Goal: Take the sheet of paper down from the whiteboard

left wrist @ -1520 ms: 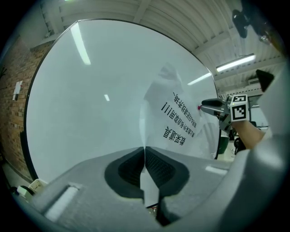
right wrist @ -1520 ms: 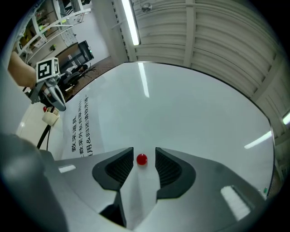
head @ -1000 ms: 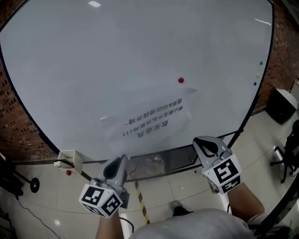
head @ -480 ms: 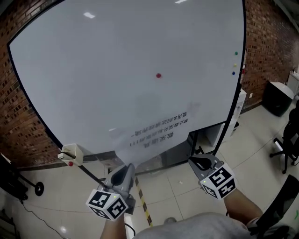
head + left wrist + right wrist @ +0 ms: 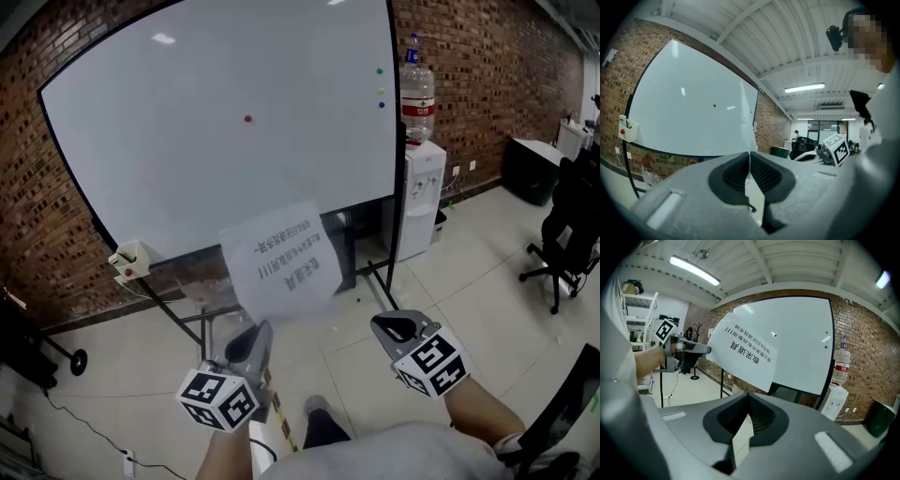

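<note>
Newly off whiteboard point(image 5: 216, 122), paper point(image 5: 281, 262) grasped in left hand-held gripper point(image 5: 258, 330), right hand-held gripper point(image 5: 394, 326) clenched

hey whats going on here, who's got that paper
A person with a tool in each hand is taking a sheet of paper down from the whiteboard. The left tool is shut on one edge of the sheet and holds it in the air, clear of the board. The right tool is shut on nothing and hangs beside it. A red magnet sits on the board.
</note>
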A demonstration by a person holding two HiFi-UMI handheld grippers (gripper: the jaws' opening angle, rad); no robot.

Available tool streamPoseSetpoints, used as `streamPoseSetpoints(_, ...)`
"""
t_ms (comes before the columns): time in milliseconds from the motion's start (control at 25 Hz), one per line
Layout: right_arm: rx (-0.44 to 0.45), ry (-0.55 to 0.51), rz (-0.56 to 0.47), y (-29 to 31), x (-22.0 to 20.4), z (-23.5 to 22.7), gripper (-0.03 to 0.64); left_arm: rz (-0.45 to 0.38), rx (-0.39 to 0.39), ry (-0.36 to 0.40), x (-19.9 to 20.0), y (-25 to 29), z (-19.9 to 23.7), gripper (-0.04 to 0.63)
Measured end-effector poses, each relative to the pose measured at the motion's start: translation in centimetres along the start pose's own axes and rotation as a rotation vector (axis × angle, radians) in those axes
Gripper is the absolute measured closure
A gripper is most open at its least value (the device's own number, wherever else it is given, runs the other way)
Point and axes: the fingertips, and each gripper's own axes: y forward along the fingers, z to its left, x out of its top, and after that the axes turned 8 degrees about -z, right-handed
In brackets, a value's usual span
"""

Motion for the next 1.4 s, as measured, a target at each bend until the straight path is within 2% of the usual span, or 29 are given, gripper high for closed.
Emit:
streamPoseSetpoints(120, 0.040, 0.025, -0.031, -5.0, -1.3, 2.9, 0.615, 0.021, 0.002, 0.048, -0.8, -3.5, -5.7, 0.586)
streamPoseSetpoints(280, 0.077, 0.047, -0.083, -9.9, -0.5, 5.2, 0.615, 0.085, -0.006, 0.103, -1.1, -6.2, -11.9, 0.586)
streamPoseSetpoints(560, 0.083, 0.099, -0.140, -15.1, 1.3, 6.4, 0.615, 0.152, -0.025, 0.160, 0.1, -8.0, -18.0, 0.586)
streamPoseSetpoints(760, 0.088, 0.104, -0.157, -17.9, 3.1, 5.8, 0.615, 0.145, -0.049, 0.171, 0.9, -7.8, -20.7, 0.586)
streamPoseSetpoints(960, 0.071, 0.064, -0.172, -19.6, 4.4, 5.8, 0.615, 0.126, -0.069, 0.160, 1.1, -8.7, -22.2, 0.586)
streamPoseSetpoints(1400, 0.120, 0.028, -0.113, -19.2, 3.8, 8.3, 0.617, 0.132, -0.066, 0.142, 0.7, -9.8, -22.3, 0.586)
